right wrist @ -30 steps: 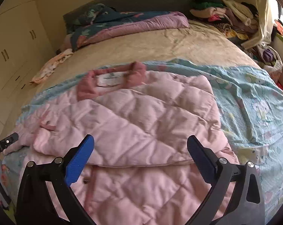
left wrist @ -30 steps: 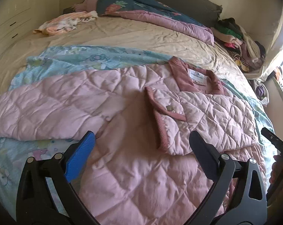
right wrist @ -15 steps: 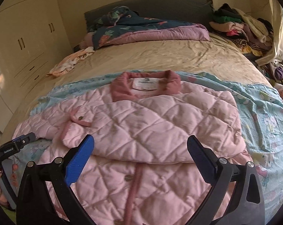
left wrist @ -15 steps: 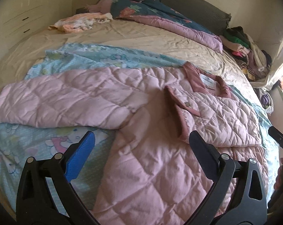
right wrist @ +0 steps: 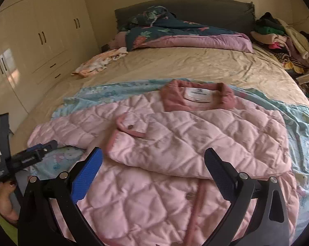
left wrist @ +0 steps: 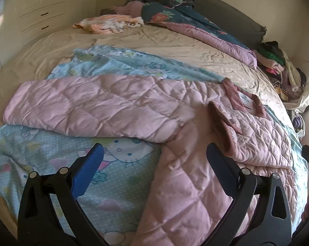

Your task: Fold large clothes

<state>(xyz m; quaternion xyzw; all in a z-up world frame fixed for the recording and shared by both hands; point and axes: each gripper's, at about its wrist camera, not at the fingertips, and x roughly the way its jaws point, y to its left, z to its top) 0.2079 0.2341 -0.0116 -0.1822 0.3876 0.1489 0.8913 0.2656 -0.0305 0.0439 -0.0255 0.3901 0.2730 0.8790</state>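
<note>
One sleeve of the pink quilted jacket [right wrist: 175,143] is folded in; the outstretched sleeve [left wrist: 93,106] awaits folding by the left gripper [left wrist: 154,176], which, like the right gripper [right wrist: 153,174], is held wide apart and empty.

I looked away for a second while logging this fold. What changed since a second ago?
Both tongs, left and right, drew back from the pink quilted jacket and swung leftward, bringing its outstretched sleeve fully into view. Neither took hold of anything; both stayed open. The jacket lies unchanged, one side folded over, on the cartoon blanket.

Pink quilted jacket [right wrist: 195,143], half-folded
</note>
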